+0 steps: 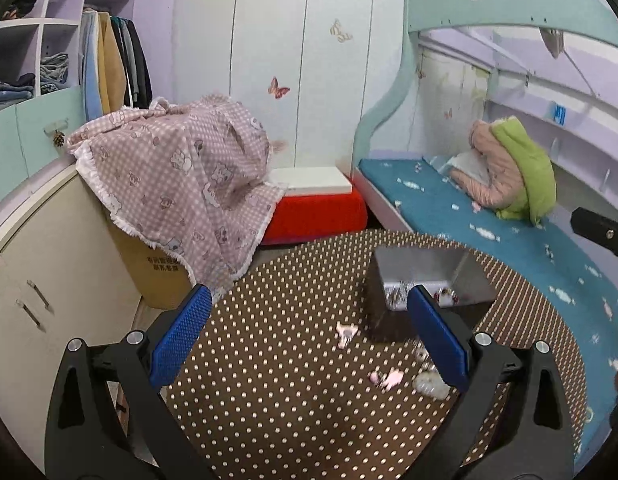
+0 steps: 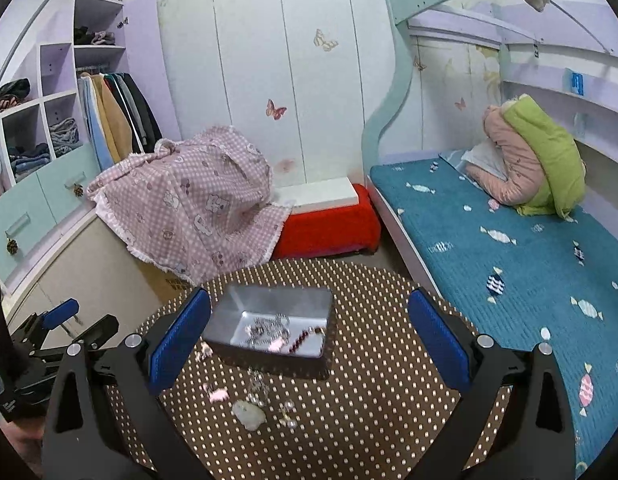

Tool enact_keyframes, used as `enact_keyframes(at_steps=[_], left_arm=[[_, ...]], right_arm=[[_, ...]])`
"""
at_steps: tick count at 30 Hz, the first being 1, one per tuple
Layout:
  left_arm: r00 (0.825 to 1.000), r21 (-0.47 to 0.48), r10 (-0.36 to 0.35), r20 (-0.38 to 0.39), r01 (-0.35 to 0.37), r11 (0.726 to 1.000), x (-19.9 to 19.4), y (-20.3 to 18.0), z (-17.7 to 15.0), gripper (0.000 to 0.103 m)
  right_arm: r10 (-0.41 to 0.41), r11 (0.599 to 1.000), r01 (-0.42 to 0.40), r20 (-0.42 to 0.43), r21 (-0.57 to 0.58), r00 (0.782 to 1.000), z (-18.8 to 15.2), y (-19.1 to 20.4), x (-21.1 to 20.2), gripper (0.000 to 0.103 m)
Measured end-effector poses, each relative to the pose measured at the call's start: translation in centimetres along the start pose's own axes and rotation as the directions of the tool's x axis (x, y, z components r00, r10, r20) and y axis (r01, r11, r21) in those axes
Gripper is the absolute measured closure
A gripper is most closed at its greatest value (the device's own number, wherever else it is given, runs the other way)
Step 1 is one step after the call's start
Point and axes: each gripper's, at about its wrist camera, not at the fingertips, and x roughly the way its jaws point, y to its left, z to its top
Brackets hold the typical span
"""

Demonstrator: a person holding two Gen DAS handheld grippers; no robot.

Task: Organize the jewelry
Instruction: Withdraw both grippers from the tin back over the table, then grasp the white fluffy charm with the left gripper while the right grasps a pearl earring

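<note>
A silver metal tray point(image 2: 237, 312) stands on the round brown polka-dot table point(image 2: 369, 400), with a silver chain and a red bead string point(image 2: 301, 338) inside. It also shows in the left wrist view point(image 1: 465, 272). Loose jewelry lies on the table in front of it: pink pieces point(image 1: 345, 332) point(image 1: 389, 378) point(image 2: 217, 394), a white oval piece point(image 2: 249, 412) point(image 1: 431, 385) and clear crystal pieces point(image 2: 259, 390). My left gripper point(image 1: 309, 328) is open and empty above the table. My right gripper point(image 2: 309, 328) is open and empty, hovering over the tray and loose pieces.
A pink checked cloth point(image 2: 197, 200) covers a cardboard box left of the table. A red stool point(image 2: 329, 224) with a white board stands behind. A bed with a blue cover point(image 2: 509, 240) and folded quilts runs along the right. Cabinets stand at the left.
</note>
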Motion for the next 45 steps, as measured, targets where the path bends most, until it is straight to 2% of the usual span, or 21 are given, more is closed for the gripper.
enact_keyframes(at_steps=[7, 12, 16, 25, 31, 32, 33, 37, 39, 42, 45], left_arm=[[0.998, 0.02, 0.0, -0.057, 0.001, 1.0, 1.7, -0.5, -2.4, 0.005], [0.995, 0.045, -0.006, -0.097, 0.01, 0.999, 2.9, -1.3, -3.8, 0.005], [0.99, 0.06, -0.018, -0.14, 0.026, 0.998, 4.2, -1.7, -5.0, 0.005], [0.965, 0.118, -0.065, -0.256, 0.098, 0.988, 8.2, -4.3, -7.0, 0.006], [0.947, 0.125, -0.065, -0.314, 0.109, 0.986, 10.7, -5.3, -7.7, 0.006], [0.943, 0.116, -0.073, -0.324, 0.116, 0.986, 11.1, -5.3, -7.7, 0.012], [0.936, 0.106, -0.086, -0.342, 0.129, 0.986, 11.5, -5.4, -7.8, 0.027], [0.933, 0.113, -0.118, -0.341, 0.165, 0.98, 11.7, -5.6, -7.6, 0.035], [0.932, 0.119, -0.136, -0.336, 0.185, 0.975, 11.5, -5.8, -7.6, 0.052], [0.929, 0.097, -0.164, -0.331, 0.207, 0.973, 11.0, -5.5, -7.7, 0.071], [0.923, 0.036, -0.203, -0.327, 0.227, 0.973, 10.4, -4.6, -7.7, 0.072]], right_arm=[[-0.021, 1.0, 0.022, -0.087, 0.006, 0.996, -3.3, -0.7, 1.3, 0.008], [-0.032, 0.999, 0.032, -0.19, -0.005, 0.981, -6.1, -0.7, 3.5, 0.008], [-0.012, 1.0, 0.012, -0.234, 0.0, 0.972, -7.2, -0.5, 4.4, 0.008], [0.002, 1.0, -0.003, -0.273, -0.001, 0.962, -7.9, -0.3, 5.7, 0.008], [-0.001, 1.0, 0.005, -0.283, 0.012, 0.959, -8.0, -0.9, 5.9, 0.008], [-0.003, 1.0, 0.006, -0.285, 0.012, 0.959, -8.0, -1.0, 6.0, 0.008], [-0.004, 1.0, 0.007, -0.286, 0.011, 0.958, -8.0, -1.1, 6.0, 0.008], [0.005, 1.0, -0.001, -0.301, 0.013, 0.954, -8.3, -1.0, 6.3, 0.008], [0.01, 1.0, -0.009, -0.307, 0.007, 0.952, -8.4, -0.8, 6.5, 0.008], [0.012, 1.0, -0.015, -0.324, -0.008, 0.946, -8.8, -0.5, 6.8, 0.008], [0.008, 1.0, -0.015, -0.349, -0.017, 0.937, -9.4, -0.4, 7.3, 0.008]])
